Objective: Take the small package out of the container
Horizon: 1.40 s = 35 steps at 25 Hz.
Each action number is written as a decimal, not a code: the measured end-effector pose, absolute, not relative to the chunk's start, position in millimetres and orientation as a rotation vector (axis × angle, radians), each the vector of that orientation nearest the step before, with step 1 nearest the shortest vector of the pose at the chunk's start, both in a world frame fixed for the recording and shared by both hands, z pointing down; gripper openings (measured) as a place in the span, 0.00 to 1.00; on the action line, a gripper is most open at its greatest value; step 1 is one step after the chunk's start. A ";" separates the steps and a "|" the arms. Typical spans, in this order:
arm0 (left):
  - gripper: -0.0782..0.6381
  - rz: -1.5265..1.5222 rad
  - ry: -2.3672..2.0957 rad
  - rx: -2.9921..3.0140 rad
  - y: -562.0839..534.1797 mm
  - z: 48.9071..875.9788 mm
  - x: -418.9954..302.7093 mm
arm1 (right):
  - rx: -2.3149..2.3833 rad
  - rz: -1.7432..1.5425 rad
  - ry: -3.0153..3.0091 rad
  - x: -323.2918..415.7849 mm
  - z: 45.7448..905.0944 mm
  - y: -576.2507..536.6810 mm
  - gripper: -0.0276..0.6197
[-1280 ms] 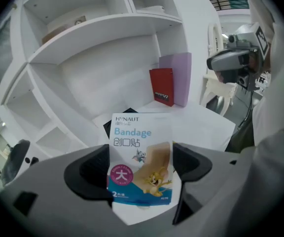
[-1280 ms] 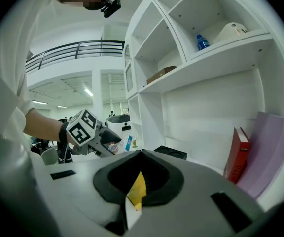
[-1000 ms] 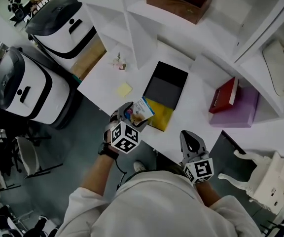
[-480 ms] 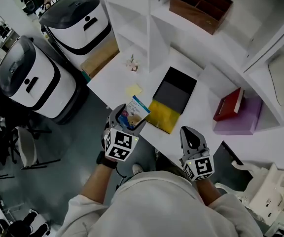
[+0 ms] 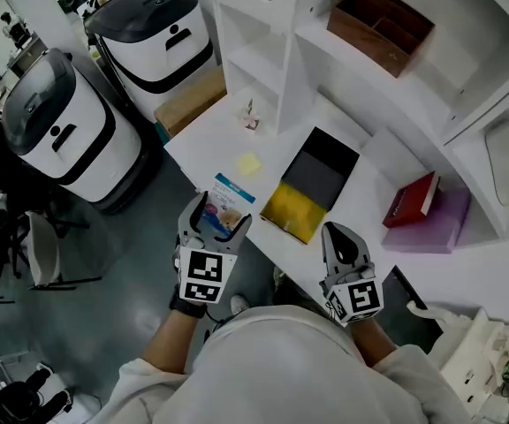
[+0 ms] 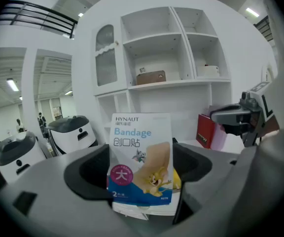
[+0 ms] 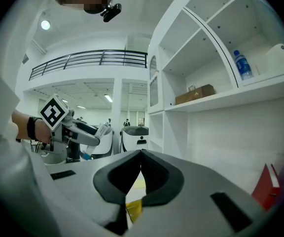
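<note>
The left gripper (image 5: 212,230) is clamping the small package (image 5: 228,203) between its jaws, which are standing only as far apart as the flat pack is thick, pressing it on both faces. In the left gripper view the bandage package (image 6: 142,164) is standing upright in the grip, its lower edge sitting down between the black pads. It is showing a white top with "HYNAUT" and blue "Bandage" lettering, a cartoon cat and mouse on a tan plaster shape, a magenta disc and a blue band at the bottom.

The package is hanging over the front left edge of the worktop (image 5: 360,193), beside the container (image 5: 312,179) and apart from it. The container is lying open near the worktop's front edge, showing black, grey and yellow sections.

The right gripper (image 5: 344,246) is hovering at the front edge, right of the container, with its jaws pressed together and nothing between them. In the right gripper view the right gripper (image 7: 141,154) is showing its tips meeting.
</note>
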State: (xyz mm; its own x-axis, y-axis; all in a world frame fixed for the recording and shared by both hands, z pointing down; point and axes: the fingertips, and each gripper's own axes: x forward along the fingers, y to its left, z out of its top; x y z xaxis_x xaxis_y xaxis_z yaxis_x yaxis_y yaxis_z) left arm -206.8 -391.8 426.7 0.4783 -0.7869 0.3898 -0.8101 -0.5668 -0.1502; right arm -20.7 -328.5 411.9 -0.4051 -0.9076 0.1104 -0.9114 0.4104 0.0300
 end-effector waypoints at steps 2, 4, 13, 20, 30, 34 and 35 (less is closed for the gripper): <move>0.66 0.607 -1.483 2.630 -388.0 419.5 -216.0 | 1.643 0.038 -2.551 -23.6 407.8 -329.8 0.08; 0.67 0.562 -1.523 2.613 -384.7 412.9 -223.2 | 1.631 0.041 -2.548 -26.4 406.3 -330.6 0.08; 0.67 0.492 -1.604 2.576 -370.5 402.8 -243.5 | 1.640 0.001 -2.565 -32.2 396.7 -329.2 0.08; 0.67 0.500 -1.626 2.564 -363.9 404.3 -248.5 | 1.648 0.017 -2.558 -28.7 403.6 -323.4 0.08; 0.66 0.510 -1.629 2.571 -358.7 403.1 -248.1 | 1.669 0.016 -2.545 -25.5 405.3 -317.0 0.08; 0.66 0.516 -1.622 2.579 -358.0 402.9 -245.9 | 1.675 0.013 -2.542 -24.5 404.9 -315.3 0.08; 0.66 0.518 -1.619 2.580 -358.0 403.3 -244.9 | 1.677 0.013 -2.541 -23.7 405.1 -315.1 0.08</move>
State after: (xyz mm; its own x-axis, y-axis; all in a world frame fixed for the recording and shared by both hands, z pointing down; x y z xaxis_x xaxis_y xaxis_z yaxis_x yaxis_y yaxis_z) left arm -244.9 -358.0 403.3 0.3950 -0.8660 0.3067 -0.8833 -0.4498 -0.1325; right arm -23.7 -315.1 405.1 -0.3900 -0.9168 0.0861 -0.9176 0.3947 0.0465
